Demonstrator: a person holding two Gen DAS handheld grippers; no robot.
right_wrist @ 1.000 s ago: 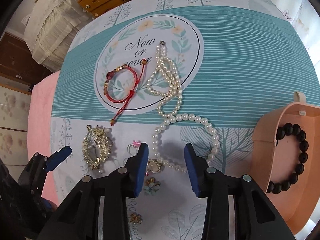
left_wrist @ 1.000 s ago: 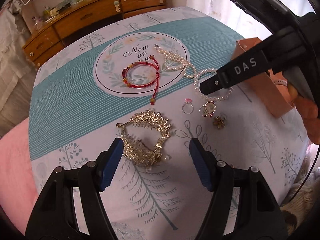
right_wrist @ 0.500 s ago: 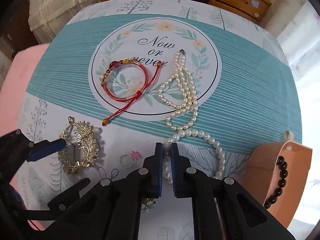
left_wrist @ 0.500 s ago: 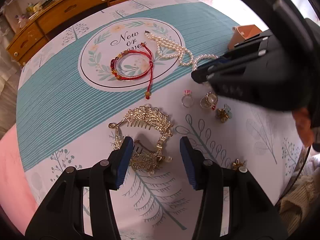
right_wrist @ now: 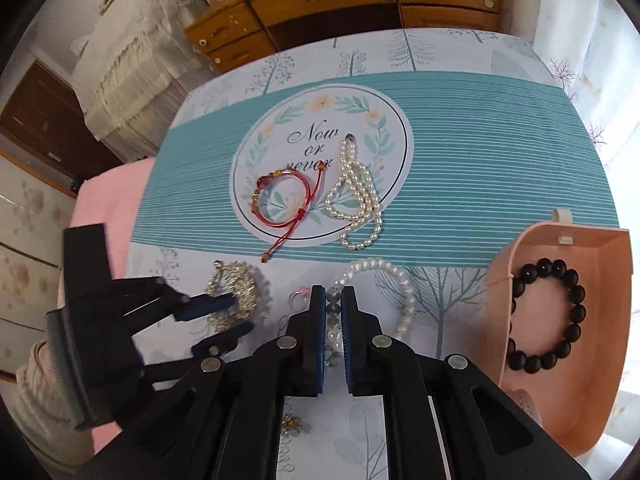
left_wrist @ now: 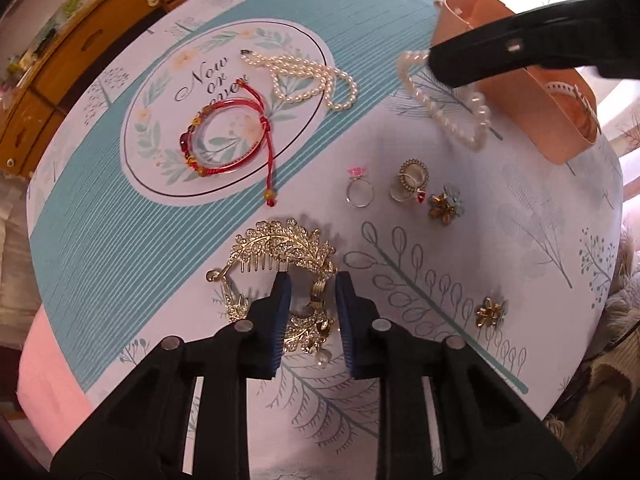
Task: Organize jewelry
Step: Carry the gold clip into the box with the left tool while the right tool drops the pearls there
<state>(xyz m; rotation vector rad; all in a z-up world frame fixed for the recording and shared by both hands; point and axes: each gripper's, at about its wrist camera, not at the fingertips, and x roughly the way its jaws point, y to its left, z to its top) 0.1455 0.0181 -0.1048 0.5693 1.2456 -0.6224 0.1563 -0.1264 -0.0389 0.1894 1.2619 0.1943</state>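
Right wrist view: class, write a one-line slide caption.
Right gripper clamps a white pearl bracelet beside the peach plastic tray holding a black bead bracelet.

The tabletop [right_wrist: 480,128] cloth is teal with thin white stripes, pale borders printed with trees. Its white medallion [right_wrist: 320,120] carries a leafy wreath. On the medallion lie a red bracelet [right_wrist: 282,200] and white pearls [right_wrist: 356,204]. Right of it, a peach tray [right_wrist: 600,360] holds black beads [right_wrist: 548,316]. Below it lies a gold comb [left_wrist: 280,248].

Our right gripper [right_wrist: 333,320] clamps the pearl bracelet [right_wrist: 394,284] beside the peach tray [right_wrist: 496,280] holding a black bead bracelet [right_wrist: 576,300].
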